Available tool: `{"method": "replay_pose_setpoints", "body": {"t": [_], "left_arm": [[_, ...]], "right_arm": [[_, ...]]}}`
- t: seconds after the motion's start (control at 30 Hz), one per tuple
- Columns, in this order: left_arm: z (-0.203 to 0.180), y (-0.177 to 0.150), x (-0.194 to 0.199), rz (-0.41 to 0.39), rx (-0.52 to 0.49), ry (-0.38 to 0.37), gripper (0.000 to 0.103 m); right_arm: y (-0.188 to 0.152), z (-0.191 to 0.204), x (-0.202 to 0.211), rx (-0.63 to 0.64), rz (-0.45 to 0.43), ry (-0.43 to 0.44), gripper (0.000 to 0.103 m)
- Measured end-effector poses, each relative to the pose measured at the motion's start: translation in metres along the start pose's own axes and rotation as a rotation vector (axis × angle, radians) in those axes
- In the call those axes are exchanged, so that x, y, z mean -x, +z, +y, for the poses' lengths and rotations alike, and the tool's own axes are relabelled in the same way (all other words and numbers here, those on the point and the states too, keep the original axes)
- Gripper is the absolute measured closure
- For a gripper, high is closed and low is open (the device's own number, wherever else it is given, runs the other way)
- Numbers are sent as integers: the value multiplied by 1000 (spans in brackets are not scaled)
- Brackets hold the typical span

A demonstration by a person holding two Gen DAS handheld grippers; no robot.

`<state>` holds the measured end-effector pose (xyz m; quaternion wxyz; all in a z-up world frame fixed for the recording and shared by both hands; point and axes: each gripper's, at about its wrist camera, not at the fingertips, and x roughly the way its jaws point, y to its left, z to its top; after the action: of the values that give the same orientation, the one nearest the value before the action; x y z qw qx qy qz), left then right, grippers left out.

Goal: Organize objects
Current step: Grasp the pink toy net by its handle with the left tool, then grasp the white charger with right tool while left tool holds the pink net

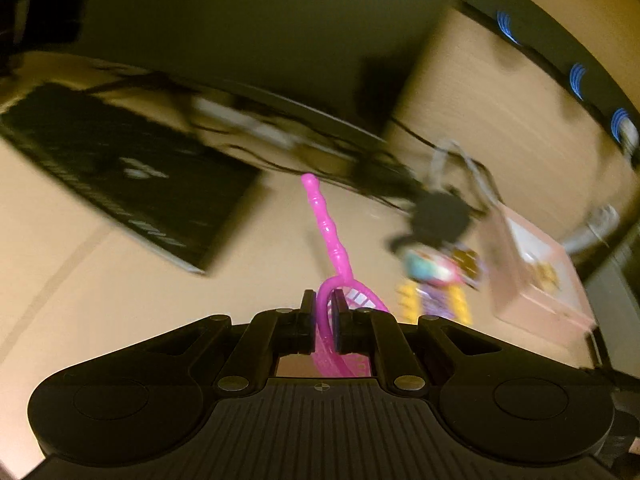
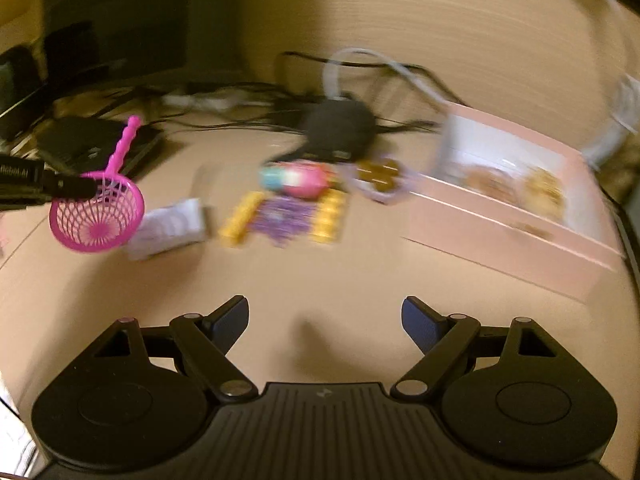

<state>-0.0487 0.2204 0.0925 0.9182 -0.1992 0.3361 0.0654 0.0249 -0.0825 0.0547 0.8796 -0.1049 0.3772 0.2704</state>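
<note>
**A:** Where is the pink toy strainer [image 2: 98,216] now?

**B:** Lifted off the desk [image 2: 320,288], at nine o'clock in the right camera. The left gripper [image 1: 323,312] is clamped on its rim, handle pointing away, probably for carrying.

**A:** And the other claw?

**B:** The right gripper [image 2: 324,320] is spread wide, holding nothing. The pink box [image 2: 516,236] sits at three o'clock, a likely destination.

a tan wooden table [image 2: 320,280] carries the lot; a pink box [image 2: 516,204] lies on it as landmark; just left of the box sits a purple dish [image 2: 378,178] of brown pieces; further left a yellow-and-purple toy [image 2: 284,216], then a white packet [image 2: 168,228]; behind the toy a black device [image 2: 340,128] among black cables [image 2: 240,92]
</note>
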Motion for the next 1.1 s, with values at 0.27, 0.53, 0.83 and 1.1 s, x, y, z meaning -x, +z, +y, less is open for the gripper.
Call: {"method": "replay_pose_setpoints", "body": {"t": [0.27, 0.53, 0.83, 1.1], "left_arm": [[53, -1, 22, 0, 39, 36, 93], [62, -9, 32, 17, 43, 55, 93], [65, -4, 39, -13, 53, 50, 93], [69, -6, 26, 18, 81, 14, 93]], "right_arm": [[27, 88, -42, 139, -17, 118, 16], [38, 134, -82, 211, -34, 92, 6], [61, 151, -102, 300, -78, 8, 26], [31, 147, -75, 386, -64, 14, 26]]}}
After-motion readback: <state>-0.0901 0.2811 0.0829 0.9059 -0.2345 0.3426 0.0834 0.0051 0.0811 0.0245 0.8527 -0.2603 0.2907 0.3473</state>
